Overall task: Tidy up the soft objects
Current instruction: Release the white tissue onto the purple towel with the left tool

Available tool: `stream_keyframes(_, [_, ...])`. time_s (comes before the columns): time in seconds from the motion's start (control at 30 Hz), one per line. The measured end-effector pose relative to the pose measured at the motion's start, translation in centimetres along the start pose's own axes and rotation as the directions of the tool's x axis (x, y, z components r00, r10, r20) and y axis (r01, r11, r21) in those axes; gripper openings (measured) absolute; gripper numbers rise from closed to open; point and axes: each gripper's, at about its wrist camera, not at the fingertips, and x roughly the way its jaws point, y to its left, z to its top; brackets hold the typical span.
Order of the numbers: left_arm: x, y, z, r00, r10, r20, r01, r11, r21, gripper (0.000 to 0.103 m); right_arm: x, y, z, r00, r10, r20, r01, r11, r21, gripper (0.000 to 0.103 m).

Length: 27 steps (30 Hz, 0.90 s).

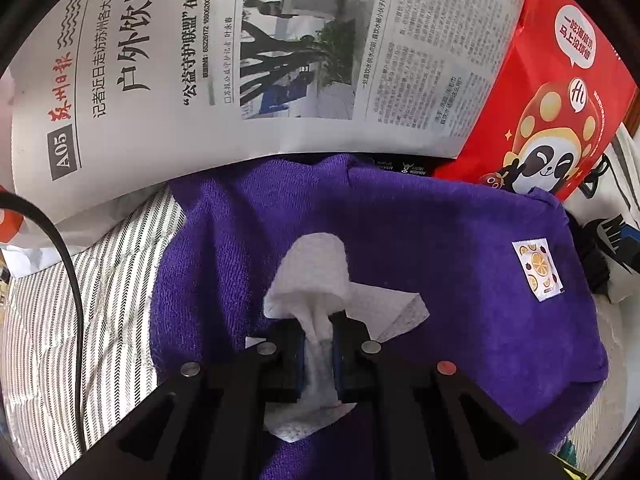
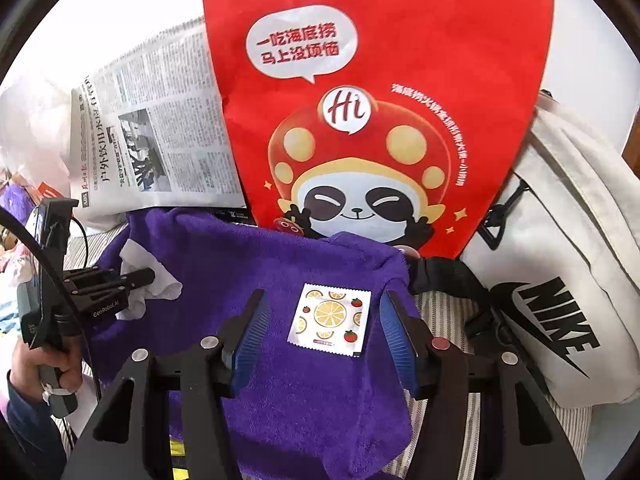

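Note:
A purple towel [image 1: 420,240] lies spread over a bulky thing; it also shows in the right wrist view [image 2: 288,264]. My left gripper [image 1: 319,320] is shut on a white wet wipe [image 1: 316,272], bunched between the fingers just above the towel. In the right wrist view the left gripper [image 2: 150,276] holds the wipe [image 2: 156,280] at the towel's left side. A small white sachet with an orange-slice print [image 2: 329,318] lies flat on the towel, also seen in the left wrist view [image 1: 538,270]. My right gripper [image 2: 322,308] is open, its blue pads on either side of the sachet.
A newspaper [image 1: 240,60] and a red panda-print bag [image 2: 380,100] stand behind the towel. A white Nike bag [image 2: 568,280] lies at the right. A striped sheet [image 1: 92,300] covers the surface at the left. A black cable [image 1: 68,264] hangs at the left.

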Motion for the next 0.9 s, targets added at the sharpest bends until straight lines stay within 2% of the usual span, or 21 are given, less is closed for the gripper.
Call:
stream_keyframes(0.07, [0.2, -0.3, 0.0, 1.000, 0.004, -0.002, -0.004, 1.000, 0.000, 0.015, -0.1, -0.1, 0.0, 1.000, -0.008, 0.002, 0.008, 1.000, 0.003, 0.057])
stream_keyframes(0.13, [0.4, -0.6, -0.2, 1.000, -0.006, -0.007, 0.006, 1.000, 0.005, 0.024, -0.6, -0.3, 0.1, 1.000, -0.004, 0.014, 0.004, 1.000, 0.012, 0.057])
stream_keyframes(0.2, [0.7, -2.0, -0.4, 0.999, -0.035, -0.018, 0.035, 0.999, 0.027, 0.043, -1.0, -0.5, 0.2, 1.000, -0.008, 0.021, 0.007, 1.000, 0.020, 0.057])
stream_keyframes(0.23, [0.8, -2.4, -0.6, 0.999, -0.023, -0.026, 0.025, 0.998, 0.050, 0.049, -1.6, -0.5, 0.2, 0.999, -0.026, 0.029, 0.026, 0.999, 0.020, 0.057])
stream_keyframes(0.27, [0.9, -3.0, -0.9, 0.999, 0.015, -0.037, -0.012, 0.997, 0.078, 0.066, -2.2, -0.5, 0.3, 0.998, -0.045, 0.048, 0.044, 0.999, 0.018, 0.057])
stream_keyframes(0.3, [1.0, -3.4, -0.9, 0.998, 0.048, -0.042, -0.044, 0.995, 0.086, 0.070, -3.0, -0.4, 0.3, 0.996, -0.047, 0.071, 0.046, 0.999, 0.014, 0.058])
stream_keyframes(0.37, [1.0, -3.7, -1.1, 0.994, 0.102, -0.035, -0.099, 0.991, 0.085, 0.070, -4.2, -0.4, 0.3, 0.995, -0.030, 0.095, 0.030, 1.000, 0.008, 0.062])
stream_keyframes(0.5, [-0.7, -3.4, -1.3, 0.998, 0.052, -0.037, -0.052, 0.998, 0.023, 0.070, -6.1, -0.5, 0.4, 0.988, -0.017, 0.151, 0.014, 1.000, 0.020, 0.065])
stream_keyframes(0.63, [-4.4, -4.1, -2.0, 0.996, 0.086, -0.002, -0.086, 0.995, 0.060, 0.070, -6.8, -0.2, 0.4, 0.989, 0.006, 0.151, -0.009, 1.000, 0.021, 0.065])
stream_keyframes(0.8, [-9.4, -3.9, -5.0, 0.999, 0.027, 0.038, -0.030, 0.997, 0.075, 0.070, -8.0, 1.3, 0.1, 0.989, 0.011, 0.150, -0.009, 1.000, -0.017, 0.065])
stream_keyframes(0.9, [-10.8, -2.8, -7.6, 1.000, -0.001, 0.028, -0.001, 0.998, 0.068, 0.070, -9.2, 2.4, -0.2, 0.987, 0.019, 0.157, -0.014, 0.999, -0.033, 0.065])
